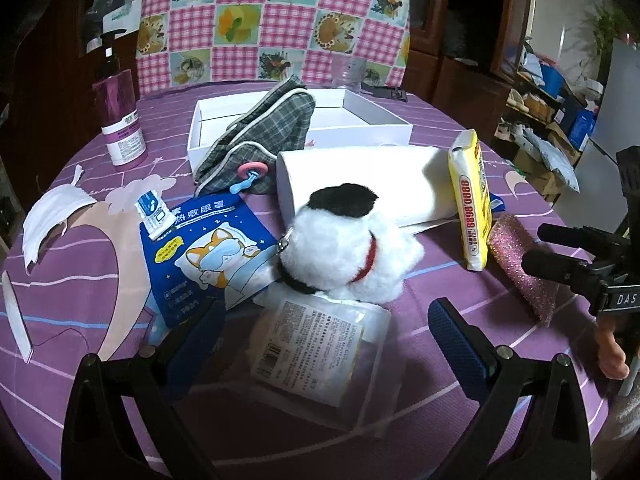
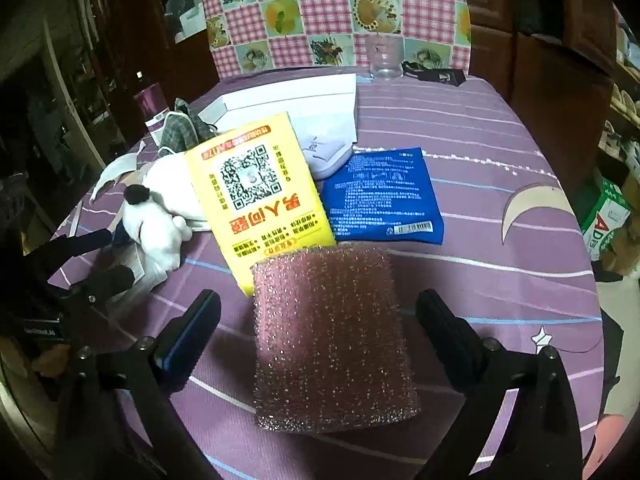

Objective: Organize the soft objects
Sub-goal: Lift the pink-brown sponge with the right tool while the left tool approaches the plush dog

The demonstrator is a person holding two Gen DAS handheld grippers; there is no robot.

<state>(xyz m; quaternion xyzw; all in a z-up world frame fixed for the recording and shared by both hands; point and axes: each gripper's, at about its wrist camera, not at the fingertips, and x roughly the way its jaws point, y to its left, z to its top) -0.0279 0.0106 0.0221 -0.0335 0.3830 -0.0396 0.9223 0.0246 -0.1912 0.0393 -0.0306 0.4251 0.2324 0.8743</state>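
Right hand-held gripper (image 2: 320, 320) straddles pink sponge (image 2: 332, 344), untouched.

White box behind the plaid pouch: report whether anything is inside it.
Cannot tell fully. The white box is open-topped and the part in view shows only bare white floor, but the plaid pouch leans over its front wall and hides the rest.

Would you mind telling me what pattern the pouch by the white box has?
The pouch is grey-green plaid with pale piping, clearest in the left wrist view.
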